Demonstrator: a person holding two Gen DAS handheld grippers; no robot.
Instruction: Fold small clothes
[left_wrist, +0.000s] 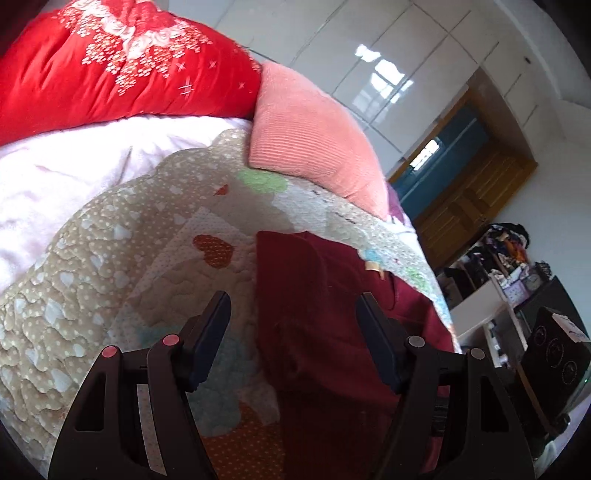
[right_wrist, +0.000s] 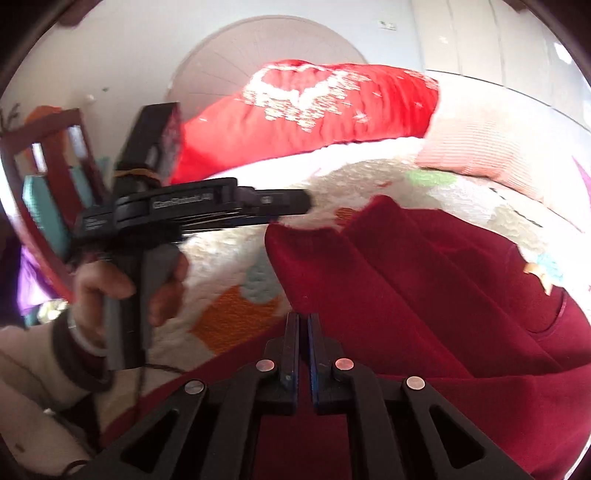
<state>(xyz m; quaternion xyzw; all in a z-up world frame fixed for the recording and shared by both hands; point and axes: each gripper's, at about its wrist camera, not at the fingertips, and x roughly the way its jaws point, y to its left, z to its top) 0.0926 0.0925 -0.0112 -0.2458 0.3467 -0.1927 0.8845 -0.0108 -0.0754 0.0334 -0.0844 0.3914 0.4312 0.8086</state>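
I see the bed first: a patchwork quilt with hearts, a red duvet and a pink pillow at its head. The garment, dark red, lies flat on the quilt in front of me, with a fold ridge running across it and a small tag near its far edge.

The step in hand, as I judge it, is taking hold of the near edge to make a fold. To do it well I want both tools on the same edge, well apart from each other, then lift only enough to clear the quilt and carry the edge over evenly, so the cloth does not bunch.

The left gripper stands wide open above the garment's left border, holding nothing; 1 finger is over the quilt, the other over the cloth. The right gripper has its 2 fingers drawn together at the garment's near part. Whether cloth is pinched between them I cannot tell.
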